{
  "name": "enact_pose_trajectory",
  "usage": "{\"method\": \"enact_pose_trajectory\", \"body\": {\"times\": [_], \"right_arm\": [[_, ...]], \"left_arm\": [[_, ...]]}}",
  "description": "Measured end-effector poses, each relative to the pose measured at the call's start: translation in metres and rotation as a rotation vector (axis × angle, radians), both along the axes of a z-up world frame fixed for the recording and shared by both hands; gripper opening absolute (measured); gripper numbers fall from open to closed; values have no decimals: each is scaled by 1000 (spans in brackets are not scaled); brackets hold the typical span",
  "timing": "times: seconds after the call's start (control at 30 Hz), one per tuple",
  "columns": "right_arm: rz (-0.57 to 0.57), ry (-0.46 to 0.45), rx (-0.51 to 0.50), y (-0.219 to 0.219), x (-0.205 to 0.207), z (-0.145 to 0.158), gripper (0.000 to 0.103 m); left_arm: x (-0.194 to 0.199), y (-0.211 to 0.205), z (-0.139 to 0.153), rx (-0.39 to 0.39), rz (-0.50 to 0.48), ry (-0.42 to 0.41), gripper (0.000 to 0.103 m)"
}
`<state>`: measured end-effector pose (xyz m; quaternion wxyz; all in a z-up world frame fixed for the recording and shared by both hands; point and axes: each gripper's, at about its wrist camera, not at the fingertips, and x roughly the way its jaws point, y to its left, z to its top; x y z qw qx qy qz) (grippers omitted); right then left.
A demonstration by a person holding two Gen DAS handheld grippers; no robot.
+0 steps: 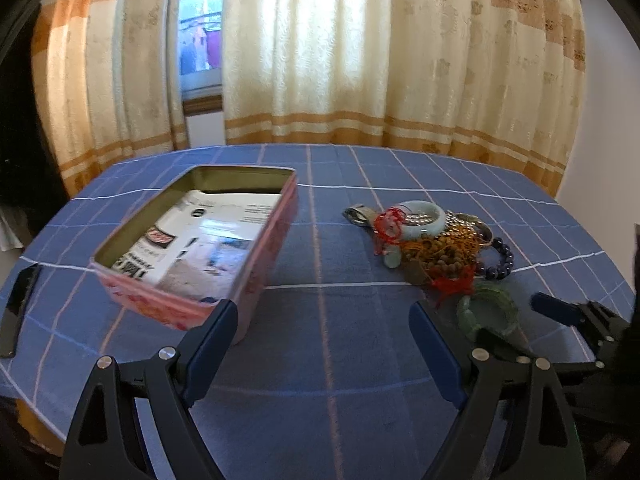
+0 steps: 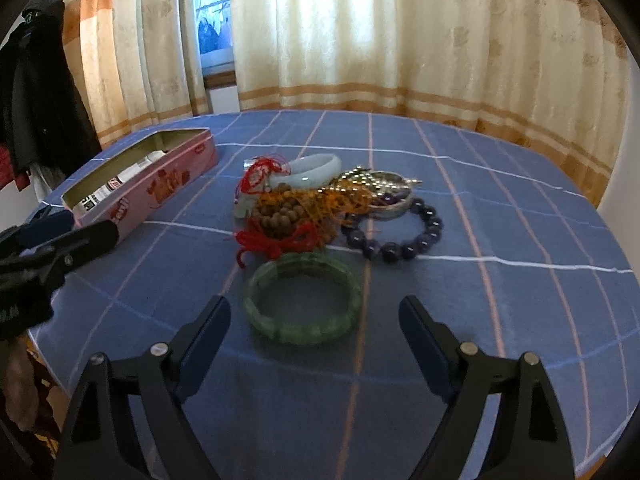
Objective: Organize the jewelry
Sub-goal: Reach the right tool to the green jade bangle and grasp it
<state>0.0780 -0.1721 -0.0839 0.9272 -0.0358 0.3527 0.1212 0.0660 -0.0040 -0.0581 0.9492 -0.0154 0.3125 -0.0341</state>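
Observation:
A pile of jewelry (image 2: 320, 204) lies on the blue checked tablecloth (image 2: 500, 300): a pale jade bangle (image 2: 316, 168), brown wooden beads with red cord (image 2: 280, 220), a dark purple bead bracelet (image 2: 400, 236) and a green jade bangle (image 2: 302, 300) nearest. My right gripper (image 2: 314, 316) hovers open just before the green bangle, nothing between its fingers. An open pink tin box (image 1: 200, 248) lined with printed paper sits to the left. My left gripper (image 1: 322, 320) is open, its left finger close to the tin's near corner. The pile (image 1: 436, 248) lies to its right.
Cream and orange curtains (image 1: 360, 60) hang behind the table, with a window gap (image 1: 200, 40). Dark clothing (image 2: 32, 92) hangs at far left in the right wrist view. The table's far edge curves in front of the curtains. A dark flat object (image 1: 20, 304) lies near the left edge.

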Motion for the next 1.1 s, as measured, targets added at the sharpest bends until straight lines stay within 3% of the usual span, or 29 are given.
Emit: {"method": "enact_pose_trajectory", "body": {"times": [0.03, 0.1, 0.13, 0.2, 0.3, 0.6, 0.63, 0.77, 0.87, 0.97, 1.1], "right_arm": [[11, 25, -9, 1, 4, -1, 80], [28, 72, 6, -1, 11, -6, 58], [15, 58, -7, -3, 10, -4, 53], [9, 48, 1, -9, 9, -5, 29], [-15, 27, 22, -26, -1, -5, 22], [-61, 11, 48, -59, -7, -2, 20], [-57, 13, 58, -60, -7, -1, 20], [-44, 11, 69, -59, -5, 0, 20], [-39, 8, 81, -61, -5, 0, 20], [-36, -1, 88, -63, -7, 0, 20], [-36, -18, 105, -64, -9, 1, 20]], "left_arm": [[2, -2, 0, 4, -6, 0, 87], [6, -8, -1, 9, -22, 4, 87], [8, -10, -2, 6, -31, 7, 87], [10, -15, -1, 6, -48, 10, 87], [15, -28, -2, 12, -86, 13, 87], [40, -76, -12, 2, -207, 68, 86], [42, -81, -12, 5, -217, 76, 80], [59, -96, -26, 13, -254, 189, 26], [63, -89, -28, -8, -242, 202, 1], [55, -84, -23, -25, -256, 167, 0], [36, -75, 2, -37, -261, 33, 0]]}}
